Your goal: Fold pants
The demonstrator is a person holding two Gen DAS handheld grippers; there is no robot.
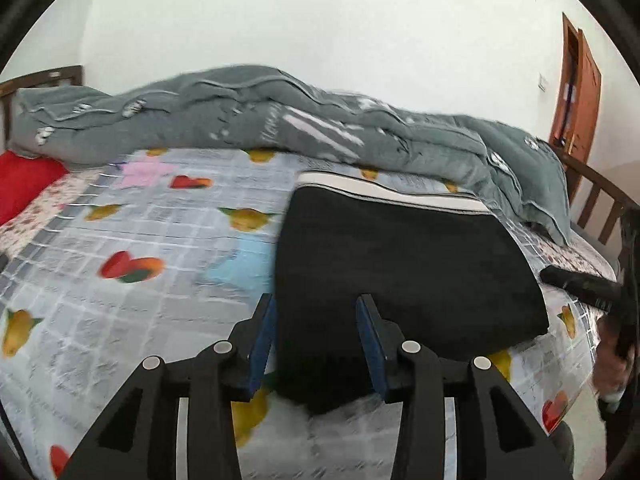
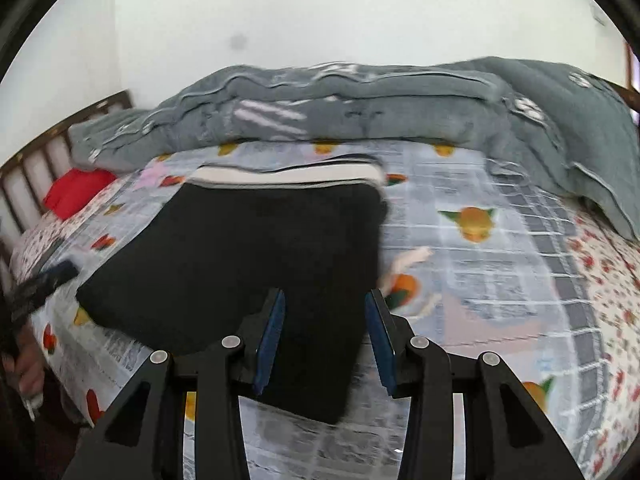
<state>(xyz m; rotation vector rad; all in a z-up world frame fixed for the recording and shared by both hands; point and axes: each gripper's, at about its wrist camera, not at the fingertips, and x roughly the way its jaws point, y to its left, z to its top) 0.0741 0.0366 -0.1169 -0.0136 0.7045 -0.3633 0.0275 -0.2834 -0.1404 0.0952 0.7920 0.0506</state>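
**A:** Why's the grey quilt [image 1: 280, 120] shoved up against the wall side of the bed [image 1: 120, 240]?

**B:** My guess is it's to leave flat room on the sheet for the black pants [image 1: 400, 272], which lie there as a folded block, white waistband [image 1: 392, 196] at the far end.

**A:** And the grippers?

**B:** Left gripper [image 1: 316, 340] and right gripper [image 2: 324, 336] both gape wide, holding nothing, each over a near corner of the pants, I think to either pinch or smooth them.

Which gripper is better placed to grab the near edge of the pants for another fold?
Probably the left gripper: its open fingers straddle the near left corner of the pants. The right gripper, also open, hovers over the near right corner, much the same, so it is a close call.
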